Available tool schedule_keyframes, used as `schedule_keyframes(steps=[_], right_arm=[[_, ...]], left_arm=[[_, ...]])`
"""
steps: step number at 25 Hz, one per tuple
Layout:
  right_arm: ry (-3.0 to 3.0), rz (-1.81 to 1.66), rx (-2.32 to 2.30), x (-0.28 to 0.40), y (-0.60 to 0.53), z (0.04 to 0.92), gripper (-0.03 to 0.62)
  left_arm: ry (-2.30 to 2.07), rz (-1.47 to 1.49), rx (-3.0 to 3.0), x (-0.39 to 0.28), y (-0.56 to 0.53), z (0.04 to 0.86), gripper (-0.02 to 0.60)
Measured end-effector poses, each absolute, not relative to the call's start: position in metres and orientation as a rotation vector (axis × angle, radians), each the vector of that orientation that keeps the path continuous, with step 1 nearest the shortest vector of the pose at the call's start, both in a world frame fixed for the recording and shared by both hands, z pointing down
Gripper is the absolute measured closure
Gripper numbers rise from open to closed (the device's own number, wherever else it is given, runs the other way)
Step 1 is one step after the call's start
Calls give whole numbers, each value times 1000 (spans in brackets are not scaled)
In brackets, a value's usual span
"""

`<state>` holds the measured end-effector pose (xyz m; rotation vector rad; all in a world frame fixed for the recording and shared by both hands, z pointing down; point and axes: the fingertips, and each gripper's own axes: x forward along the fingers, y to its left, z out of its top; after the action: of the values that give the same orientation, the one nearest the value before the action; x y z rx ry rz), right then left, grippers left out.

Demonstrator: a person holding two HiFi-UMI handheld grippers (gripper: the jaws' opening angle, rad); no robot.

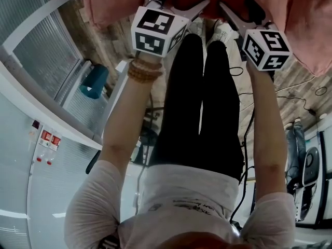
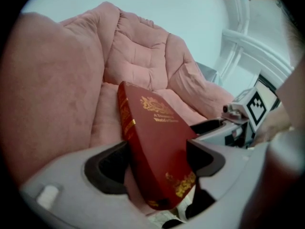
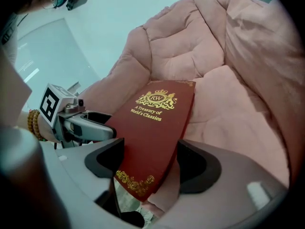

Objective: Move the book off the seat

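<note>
While their jaws stand wide, both grippers look clenched on the near end of the book (image 3: 157,120): the left gripper (image 2: 155,162) at the near-left corner by the spine, the right gripper (image 3: 150,165) at the near-right corner. Beyond them the book's long axis runs away toward the chair back, over the pink seat cushion (image 3: 228,104). Neither hand is nearer, so I judge the lift will be shared, drawing the book toward the person.

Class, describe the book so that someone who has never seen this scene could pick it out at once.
Find the big pink padded armchair. On its seat cushion rests a book. It is the only hard, dark red thing among soft pink cushions, with a gold crest and the title A Treasury of World's Classics.
</note>
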<state>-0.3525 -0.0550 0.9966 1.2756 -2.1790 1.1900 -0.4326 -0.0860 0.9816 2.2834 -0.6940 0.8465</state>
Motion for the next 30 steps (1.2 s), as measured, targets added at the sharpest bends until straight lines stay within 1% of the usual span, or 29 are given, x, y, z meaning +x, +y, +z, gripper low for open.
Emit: schedule_keyframes(steps=[6,11,20,25,30], right_arm=[[-2159,1174,1324,-348,-51,967,245],[-2165,1101,1363,-342,-54,921,250],[-2207,944,1427,-326,-67,805,256],[-2225,829,1462,-311,-71,730,278],[-2264,754,1495,-302,-72,655,281]], left_arm=[[-707,822,2301,-427,-87,954,212],[-726,772,2305,-423,-87,913,213],[-778,680,2354,-409,-95,802,215],[-819,591,2350,-397,-90,736,213],[-868,538,2372,-389,-88,662,215]])
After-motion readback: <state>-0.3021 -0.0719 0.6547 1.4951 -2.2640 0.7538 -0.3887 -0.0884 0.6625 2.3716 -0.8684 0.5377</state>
